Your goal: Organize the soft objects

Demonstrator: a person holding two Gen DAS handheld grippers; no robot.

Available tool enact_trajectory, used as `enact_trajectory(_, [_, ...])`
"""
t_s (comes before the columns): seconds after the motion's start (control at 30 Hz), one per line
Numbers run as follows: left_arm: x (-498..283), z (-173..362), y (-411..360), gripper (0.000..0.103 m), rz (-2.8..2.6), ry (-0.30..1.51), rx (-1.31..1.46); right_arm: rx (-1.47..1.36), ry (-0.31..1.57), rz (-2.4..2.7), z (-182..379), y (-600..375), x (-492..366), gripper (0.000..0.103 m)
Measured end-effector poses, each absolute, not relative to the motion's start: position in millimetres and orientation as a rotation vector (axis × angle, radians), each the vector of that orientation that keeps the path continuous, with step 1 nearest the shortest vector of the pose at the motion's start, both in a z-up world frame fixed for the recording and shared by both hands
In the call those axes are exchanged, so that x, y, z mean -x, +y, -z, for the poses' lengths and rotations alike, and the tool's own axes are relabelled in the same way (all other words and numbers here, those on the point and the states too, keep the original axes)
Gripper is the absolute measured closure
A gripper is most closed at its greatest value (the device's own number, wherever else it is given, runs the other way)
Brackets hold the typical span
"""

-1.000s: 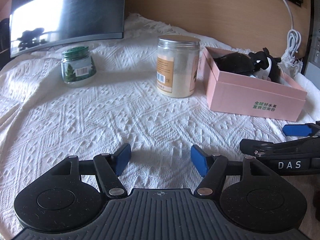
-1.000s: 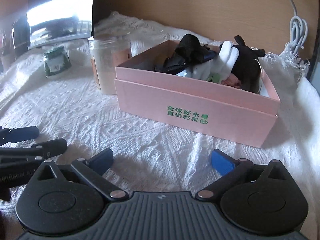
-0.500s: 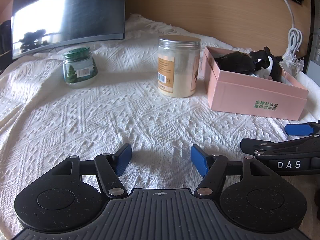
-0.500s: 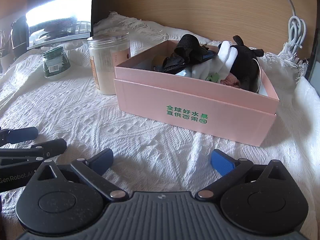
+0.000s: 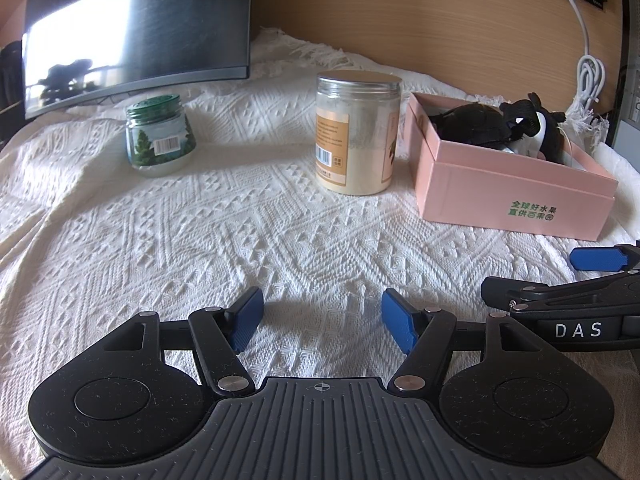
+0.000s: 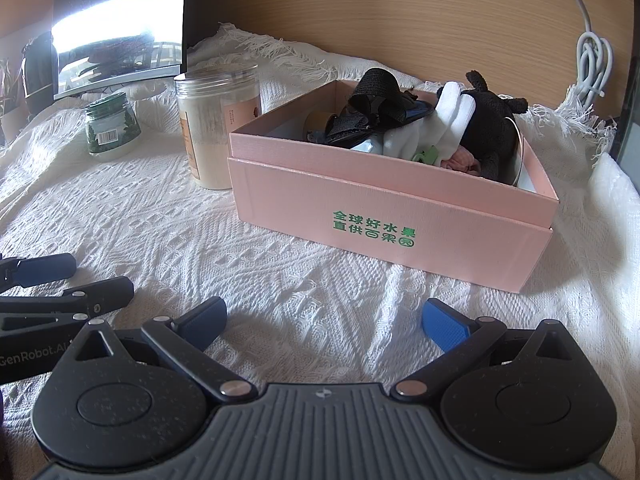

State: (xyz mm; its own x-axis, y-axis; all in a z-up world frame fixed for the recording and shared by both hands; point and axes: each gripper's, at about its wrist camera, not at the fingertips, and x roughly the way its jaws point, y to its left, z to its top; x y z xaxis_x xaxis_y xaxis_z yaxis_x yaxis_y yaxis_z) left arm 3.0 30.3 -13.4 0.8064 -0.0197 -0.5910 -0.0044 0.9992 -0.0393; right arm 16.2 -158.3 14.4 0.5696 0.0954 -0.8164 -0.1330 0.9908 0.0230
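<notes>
A pink box [image 6: 392,216] with green lettering stands on the white knitted cloth; it also shows in the left wrist view [image 5: 512,196]. Inside lie a black and white plush toy [image 6: 484,124], white socks [image 6: 448,120] and black fabric pieces [image 6: 376,100]. My left gripper [image 5: 322,318] is open and empty, low over the cloth, well short of the box. My right gripper [image 6: 324,322] is open and empty, in front of the box. Each gripper shows at the edge of the other's view.
A tall jar of pale powder [image 5: 356,132] stands left of the box. A small green-lidded jar [image 5: 160,136] stands further left. A dark monitor [image 5: 132,28] rises behind them. A white cable [image 5: 588,76] hangs on the wooden wall at right.
Both grippers have drifted back slightly from the box, which looks a little smaller now. Both stay open and empty. Nothing on the cloth moved.
</notes>
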Motion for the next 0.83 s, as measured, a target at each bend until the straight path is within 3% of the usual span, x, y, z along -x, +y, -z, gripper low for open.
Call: enact_trajectory(0.83, [-4.9,13.4,33.1,0.032,0.017,0.639,0.043,0.043,0.956,-0.135,-14.6,-158.3,-16.3,0.0])
